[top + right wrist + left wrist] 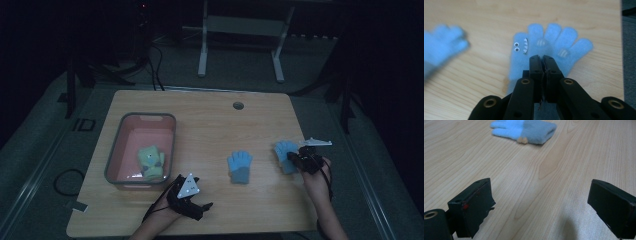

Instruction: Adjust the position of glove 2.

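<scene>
A light-blue glove (554,40) with googly eyes and a toothed mouth on its thumb lies flat at the table's right side (284,150). My right gripper (543,59) is shut on it, the two jaws pressed together on the palm; in the high view the gripper (299,159) sits at the glove's near right edge. A second blue glove (240,166) with a grey cuff lies at mid-table, and it shows again ahead of my left gripper (529,128). My left gripper (541,205) stands open over bare wood near the front edge (202,194), nothing between its jaws.
A grey-rimmed pink bin (113,159) at the left holds a green glove (151,161). The wooden table (210,125) has a round cable hole (238,105) at the back. A white frame's legs (202,55) stand on the floor beyond.
</scene>
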`<state>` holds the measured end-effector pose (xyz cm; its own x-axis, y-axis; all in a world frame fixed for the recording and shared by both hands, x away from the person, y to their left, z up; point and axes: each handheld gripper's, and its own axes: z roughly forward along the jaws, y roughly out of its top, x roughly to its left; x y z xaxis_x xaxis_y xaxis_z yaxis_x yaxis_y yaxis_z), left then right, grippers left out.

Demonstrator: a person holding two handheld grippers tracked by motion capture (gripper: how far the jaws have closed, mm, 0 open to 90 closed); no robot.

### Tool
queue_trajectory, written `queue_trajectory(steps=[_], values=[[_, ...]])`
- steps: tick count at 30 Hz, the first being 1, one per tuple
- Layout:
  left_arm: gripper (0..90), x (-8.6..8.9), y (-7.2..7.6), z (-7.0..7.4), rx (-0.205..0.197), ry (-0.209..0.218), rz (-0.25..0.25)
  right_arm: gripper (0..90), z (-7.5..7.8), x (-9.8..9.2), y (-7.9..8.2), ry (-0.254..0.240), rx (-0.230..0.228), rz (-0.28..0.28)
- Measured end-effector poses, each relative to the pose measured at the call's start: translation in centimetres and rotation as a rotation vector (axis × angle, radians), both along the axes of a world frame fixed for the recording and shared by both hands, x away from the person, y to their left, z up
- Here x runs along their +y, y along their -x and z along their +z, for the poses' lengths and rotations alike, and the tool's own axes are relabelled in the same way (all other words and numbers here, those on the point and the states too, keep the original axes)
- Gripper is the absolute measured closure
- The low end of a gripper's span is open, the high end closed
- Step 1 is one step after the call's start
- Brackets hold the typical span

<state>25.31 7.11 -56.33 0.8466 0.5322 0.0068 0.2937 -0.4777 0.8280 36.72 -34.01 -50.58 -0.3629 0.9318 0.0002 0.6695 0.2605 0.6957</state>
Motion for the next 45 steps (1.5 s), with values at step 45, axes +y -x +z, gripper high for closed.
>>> queue_trajectory(steps=[45], values=[[6.3, 0.0, 0.1, 0.1, -0.006, 0.001, -0.018, 64.7, -2.4, 5.4, 3.4, -0.007, 0.04, -0.059]])
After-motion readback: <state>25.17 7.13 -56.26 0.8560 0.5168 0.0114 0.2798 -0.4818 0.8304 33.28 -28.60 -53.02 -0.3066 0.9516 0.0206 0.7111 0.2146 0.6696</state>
